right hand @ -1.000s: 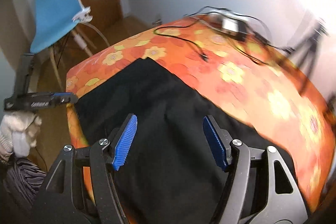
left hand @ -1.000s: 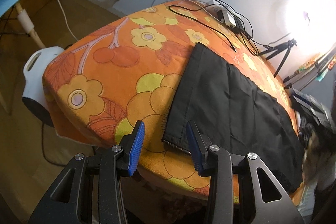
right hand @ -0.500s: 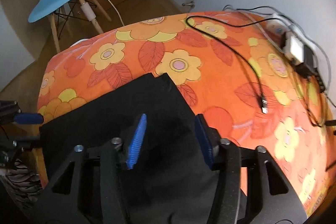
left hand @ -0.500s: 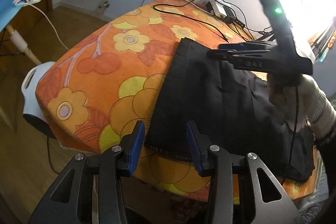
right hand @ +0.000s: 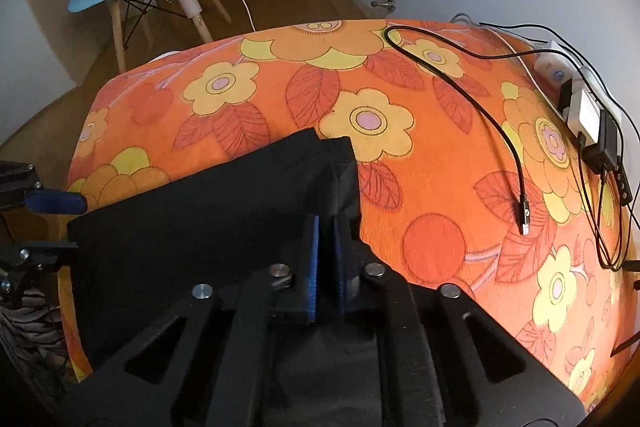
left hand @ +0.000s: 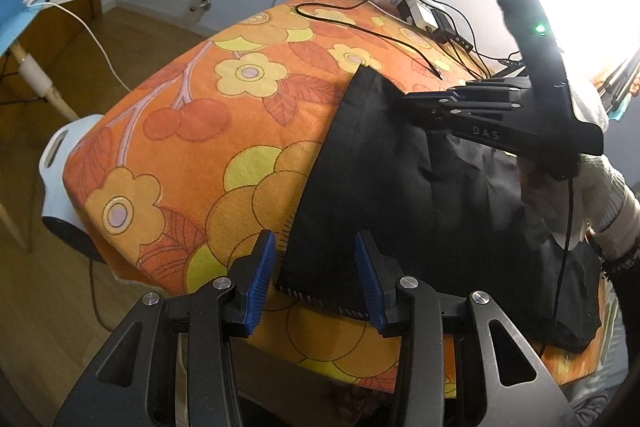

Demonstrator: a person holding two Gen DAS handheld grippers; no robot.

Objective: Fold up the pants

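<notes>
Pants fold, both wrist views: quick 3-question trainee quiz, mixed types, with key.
1. True or false: the right gripper is shut on the pants.
2. Multiple choice: the left gripper is (A) shut on the hem, (B) open with the near pants corner between its fingers, (C) holding a cable.
3. Fill in: the loose black cable lies on the cloth, ____ from the pants.

Key: 1 true; 2 B; 3 apart.
</notes>
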